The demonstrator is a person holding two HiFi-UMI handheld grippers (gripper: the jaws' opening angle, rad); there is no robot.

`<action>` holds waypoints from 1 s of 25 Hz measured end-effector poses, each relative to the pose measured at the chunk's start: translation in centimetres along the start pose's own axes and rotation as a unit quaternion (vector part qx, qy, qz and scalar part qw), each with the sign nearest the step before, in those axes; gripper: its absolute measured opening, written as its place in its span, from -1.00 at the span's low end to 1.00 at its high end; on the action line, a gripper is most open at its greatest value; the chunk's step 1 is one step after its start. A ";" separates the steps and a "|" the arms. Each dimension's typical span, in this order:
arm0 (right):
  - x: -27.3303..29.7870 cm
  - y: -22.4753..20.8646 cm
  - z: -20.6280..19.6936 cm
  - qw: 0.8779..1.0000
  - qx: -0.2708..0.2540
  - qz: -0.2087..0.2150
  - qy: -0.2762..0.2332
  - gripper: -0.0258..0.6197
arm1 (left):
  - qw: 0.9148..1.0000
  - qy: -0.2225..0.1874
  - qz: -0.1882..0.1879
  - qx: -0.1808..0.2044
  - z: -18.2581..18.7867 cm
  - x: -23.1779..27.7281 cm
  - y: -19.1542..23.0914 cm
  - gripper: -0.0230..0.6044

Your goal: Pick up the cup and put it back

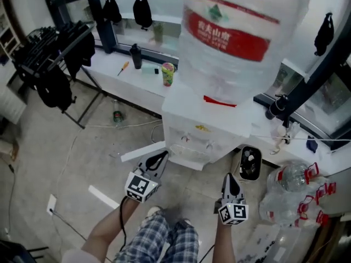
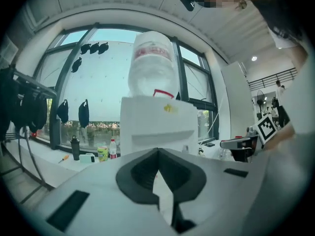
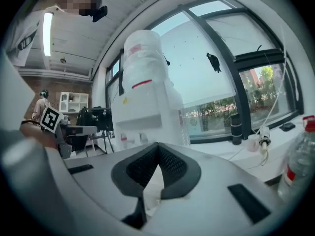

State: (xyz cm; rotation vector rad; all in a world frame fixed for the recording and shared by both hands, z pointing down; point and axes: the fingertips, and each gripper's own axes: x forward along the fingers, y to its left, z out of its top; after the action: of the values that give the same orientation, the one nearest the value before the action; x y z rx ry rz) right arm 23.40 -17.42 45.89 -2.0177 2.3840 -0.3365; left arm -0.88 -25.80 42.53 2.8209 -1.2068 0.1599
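A colourful cup [image 1: 168, 74] stands on the white window ledge [image 1: 109, 64] behind and left of the water dispenser [image 1: 197, 130]. In the left gripper view the cup [image 2: 102, 154] shows small and far off, left of the dispenser [image 2: 156, 124]. My left gripper [image 1: 157, 159] is held in front of the dispenser's lower left, its jaws shut with nothing between them [image 2: 158, 151]. My right gripper [image 1: 230, 181] hangs in front of the dispenser's lower right, also shut and empty [image 3: 158, 146]. Neither gripper is near the cup.
A large water bottle [image 1: 236, 32] tops the dispenser. On the ledge lie a black flask [image 1: 135, 56] and a screwdriver [image 1: 123, 68]. A black rack with dark clothes [image 1: 55, 59] stands at left. Empty water bottles [image 1: 290, 193] and a black bin [image 1: 250, 163] sit at right.
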 end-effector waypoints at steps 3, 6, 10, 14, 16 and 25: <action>-1.7 1.3 7.9 1.000 0.000 -0.005 -0.011 -0.87 | 1.000 -0.001 0.006 0.005 7.8 -1.7 0.5 -0.85; -3.7 2.4 15.7 1.000 -0.009 -0.008 -0.025 -0.87 | 1.000 -0.006 0.003 0.010 15.4 -3.0 -0.3 -0.85; -5.5 3.7 24.1 0.999 -0.012 -0.012 -0.051 -0.87 | 0.999 -0.021 -0.007 0.027 23.5 -4.1 -0.8 -0.85; -6.8 4.4 30.0 0.997 -0.016 -0.003 -0.070 -0.87 | 0.999 -0.047 0.011 0.018 29.4 -4.4 0.0 -0.85; -7.6 4.3 32.2 0.996 -0.022 -0.010 -0.081 -0.87 | 0.998 -0.050 0.015 0.026 31.7 -4.6 -0.1 -0.85; -9.7 4.8 38.7 0.991 -0.067 -0.022 -0.116 -0.87 | 0.997 -0.063 0.002 0.042 36.8 -4.3 -2.1 -0.85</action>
State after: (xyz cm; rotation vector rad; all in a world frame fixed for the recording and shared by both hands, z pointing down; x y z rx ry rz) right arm 25.76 -13.51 5.93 -2.0347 2.2778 0.0583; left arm 0.19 -25.09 5.40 2.9413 -1.2574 0.0345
